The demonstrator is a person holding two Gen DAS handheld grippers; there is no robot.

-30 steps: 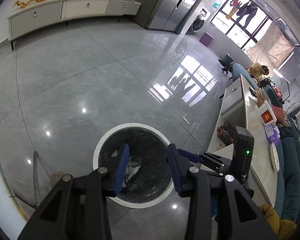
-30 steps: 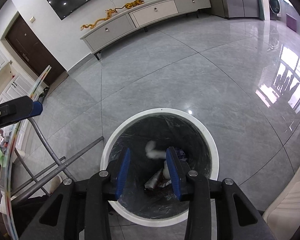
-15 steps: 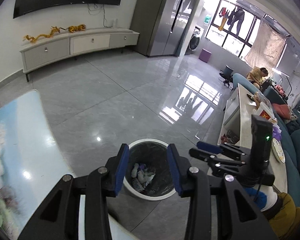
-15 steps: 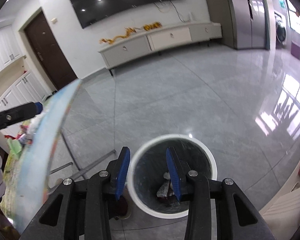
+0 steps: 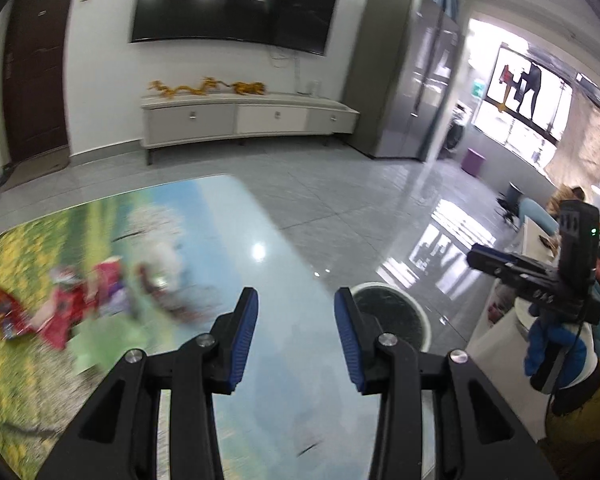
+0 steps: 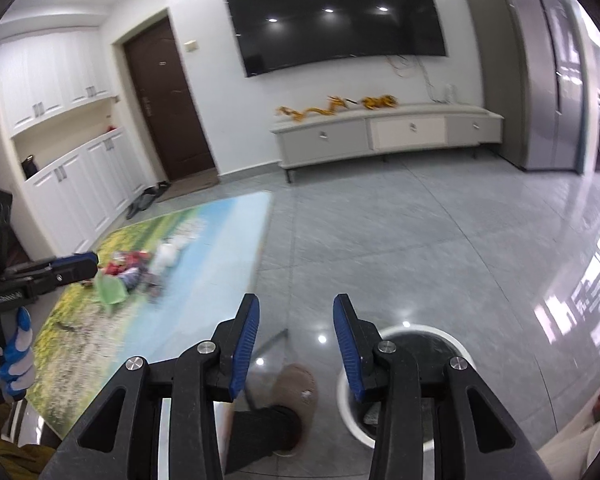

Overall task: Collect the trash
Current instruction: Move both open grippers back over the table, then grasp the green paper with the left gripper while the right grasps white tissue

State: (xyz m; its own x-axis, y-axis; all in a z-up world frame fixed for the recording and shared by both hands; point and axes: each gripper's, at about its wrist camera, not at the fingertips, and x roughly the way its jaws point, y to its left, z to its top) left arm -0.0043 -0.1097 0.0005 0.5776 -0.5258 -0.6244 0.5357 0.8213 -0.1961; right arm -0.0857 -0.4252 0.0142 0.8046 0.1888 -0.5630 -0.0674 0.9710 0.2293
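My left gripper (image 5: 296, 334) is open and empty above a table (image 5: 236, 264) with a landscape-print top. A blurred pile of trash (image 5: 72, 300), red wrappers, white paper and a green sheet, lies on the table at the left. The white trash bin (image 5: 416, 320) with a black liner stands on the floor past the table's right edge. My right gripper (image 6: 296, 336) is open and empty, above the floor between the table (image 6: 204, 264) and the bin (image 6: 456, 340). The trash pile (image 6: 136, 272) shows at the left of the right wrist view. Each gripper shows in the other's view, the right one (image 5: 540, 280) and the left one (image 6: 48, 276).
A grey tiled floor (image 6: 420, 240) stretches to a low white TV cabinet (image 6: 384, 132) under a wall TV. A tall grey cabinet (image 5: 404, 80) stands at the right. A white counter and teal sofa (image 5: 540, 240) lie at the far right. A dark shoe (image 6: 268, 428) is on the floor below the right gripper.
Both grippers rose and tilted up from over the bin. The table top and its trash pile came into view. Both stayed open and empty.
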